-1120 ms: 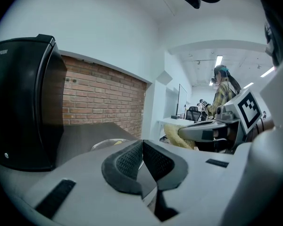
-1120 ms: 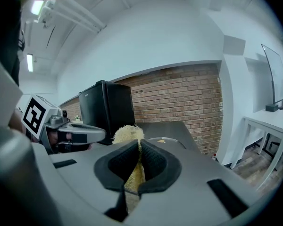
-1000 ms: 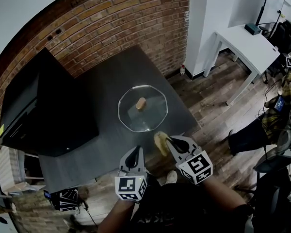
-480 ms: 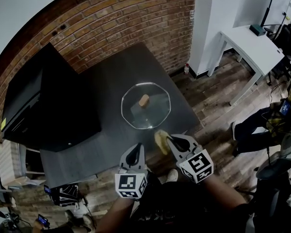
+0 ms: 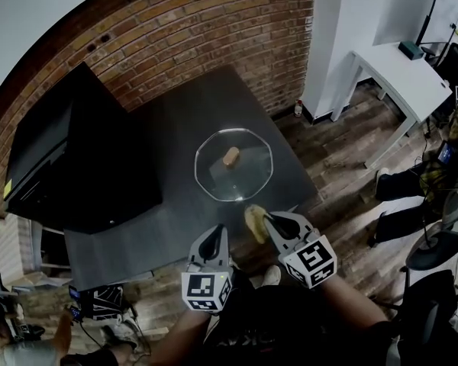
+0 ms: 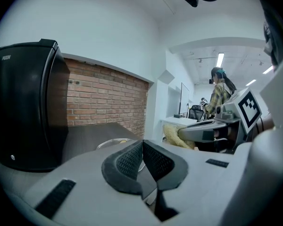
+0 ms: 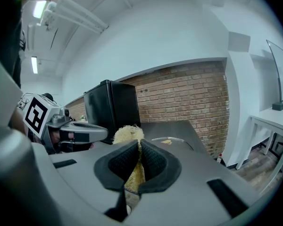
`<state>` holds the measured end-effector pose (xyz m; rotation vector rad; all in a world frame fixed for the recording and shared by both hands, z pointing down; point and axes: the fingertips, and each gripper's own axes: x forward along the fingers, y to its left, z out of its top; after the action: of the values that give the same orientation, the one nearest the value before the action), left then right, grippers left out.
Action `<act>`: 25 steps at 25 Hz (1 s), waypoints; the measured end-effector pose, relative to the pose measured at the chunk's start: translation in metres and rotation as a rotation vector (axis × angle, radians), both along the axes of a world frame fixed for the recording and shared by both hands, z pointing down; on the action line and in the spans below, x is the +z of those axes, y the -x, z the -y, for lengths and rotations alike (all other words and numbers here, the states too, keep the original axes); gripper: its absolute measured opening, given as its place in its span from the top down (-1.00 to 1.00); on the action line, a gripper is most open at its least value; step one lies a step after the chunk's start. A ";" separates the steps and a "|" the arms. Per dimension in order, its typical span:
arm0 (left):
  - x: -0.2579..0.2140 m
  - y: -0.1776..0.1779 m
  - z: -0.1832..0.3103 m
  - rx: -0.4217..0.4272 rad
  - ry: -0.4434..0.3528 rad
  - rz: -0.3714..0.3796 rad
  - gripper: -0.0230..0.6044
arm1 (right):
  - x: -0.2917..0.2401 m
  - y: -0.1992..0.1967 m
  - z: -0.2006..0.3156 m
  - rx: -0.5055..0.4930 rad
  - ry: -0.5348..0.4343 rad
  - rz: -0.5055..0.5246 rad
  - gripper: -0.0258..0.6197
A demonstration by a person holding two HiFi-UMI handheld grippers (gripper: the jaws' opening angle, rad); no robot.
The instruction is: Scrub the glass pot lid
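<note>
The lid [image 5: 233, 175] lies flat on the counter [image 5: 168, 136], knob [image 5: 231, 156] up. Just short of its near rim, the right tool [image 5: 269, 221] is clamped on a yellow scrubber [image 5: 254, 223]. The left tool [image 5: 212, 240], further back from the lid, has its jaws pressed together on nothing. Best to steady the lid with the left tool, then press the scrubber flat across the glass. Any dirt on the lid can't be made out.

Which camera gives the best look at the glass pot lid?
The head view: the glass pot lid shows whole from above, knob included. The left and right gripper views catch only an edge-on sliver of its rim.
</note>
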<state>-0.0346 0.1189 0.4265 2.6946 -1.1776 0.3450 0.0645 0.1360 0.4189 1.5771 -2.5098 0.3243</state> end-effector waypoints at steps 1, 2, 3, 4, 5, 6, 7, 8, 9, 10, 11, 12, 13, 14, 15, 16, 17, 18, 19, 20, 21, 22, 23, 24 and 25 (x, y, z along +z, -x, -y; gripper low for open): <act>0.001 0.000 0.001 -0.001 0.002 0.000 0.82 | 0.001 0.000 0.001 -0.002 0.001 -0.001 0.84; 0.002 0.000 0.001 -0.001 0.003 0.000 0.82 | 0.001 0.000 0.002 -0.003 0.002 -0.001 0.84; 0.003 0.000 0.002 -0.001 0.005 0.000 0.82 | 0.002 0.000 0.003 -0.002 0.001 0.000 0.84; 0.005 -0.001 0.002 0.000 0.007 0.001 0.82 | 0.002 -0.001 0.003 0.000 -0.001 0.002 0.84; 0.005 -0.001 0.002 0.002 0.009 0.001 0.82 | 0.002 -0.001 0.003 0.003 -0.002 0.003 0.84; 0.006 -0.002 0.003 0.004 0.010 0.001 0.82 | 0.003 -0.001 0.004 0.005 -0.001 0.003 0.85; 0.006 -0.003 0.004 0.006 0.010 0.001 0.82 | 0.003 -0.002 0.004 0.007 0.002 0.002 0.84; 0.006 -0.004 0.005 0.009 0.009 0.000 0.82 | 0.003 -0.003 0.004 0.009 0.003 0.002 0.84; 0.005 -0.006 0.006 0.011 0.008 0.000 0.82 | 0.003 -0.004 0.005 0.012 0.004 0.002 0.84; 0.004 -0.007 0.007 0.012 0.008 -0.001 0.82 | 0.003 -0.005 0.006 0.015 0.003 0.002 0.84; 0.004 -0.008 0.008 0.014 0.007 0.000 0.82 | 0.002 -0.007 0.006 0.018 0.003 0.002 0.84; 0.003 -0.010 0.008 0.016 0.007 0.000 0.82 | 0.002 -0.008 0.007 0.021 0.003 0.002 0.84; 0.003 -0.011 0.008 0.017 0.008 0.001 0.82 | 0.002 -0.009 0.007 0.023 0.004 0.002 0.84; 0.003 -0.012 0.009 0.019 0.008 0.001 0.82 | 0.002 -0.010 0.007 0.024 0.004 0.004 0.85; 0.004 -0.013 0.009 0.021 0.008 0.001 0.82 | 0.002 -0.011 0.007 0.026 0.005 0.006 0.84; 0.004 -0.014 0.009 0.022 0.009 0.001 0.82 | 0.002 -0.012 0.007 0.028 0.006 0.009 0.84; 0.005 -0.014 0.010 0.023 0.009 0.001 0.82 | 0.003 -0.012 0.007 0.030 0.006 0.009 0.84; 0.005 -0.015 0.011 0.023 0.009 0.001 0.82 | 0.004 -0.013 0.008 0.031 0.005 0.009 0.84; 0.006 -0.015 0.011 0.023 0.009 0.000 0.82 | 0.004 -0.014 0.008 0.032 0.005 0.008 0.84; 0.006 -0.015 0.011 0.023 0.010 0.000 0.82 | 0.004 -0.014 0.008 0.032 0.005 0.007 0.84; 0.006 -0.016 0.012 0.023 0.010 0.001 0.82 | 0.004 -0.015 0.009 0.032 0.006 0.007 0.84; 0.005 -0.016 0.012 0.023 0.011 0.001 0.82 | 0.003 -0.015 0.009 0.032 0.007 0.007 0.84; 0.005 -0.017 0.011 0.022 0.012 0.002 0.82 | 0.004 -0.015 0.009 0.031 0.009 0.008 0.84; 0.006 -0.017 0.011 0.022 0.013 0.002 0.82 | 0.004 -0.016 0.008 0.030 0.012 0.008 0.84; 0.006 -0.017 0.011 0.021 0.014 0.003 0.82 | 0.005 -0.016 0.008 0.030 0.015 0.008 0.84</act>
<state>-0.0176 0.1079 0.4329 2.6973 -1.1438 0.3591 0.0804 0.1281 0.4238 1.6123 -2.4868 0.3530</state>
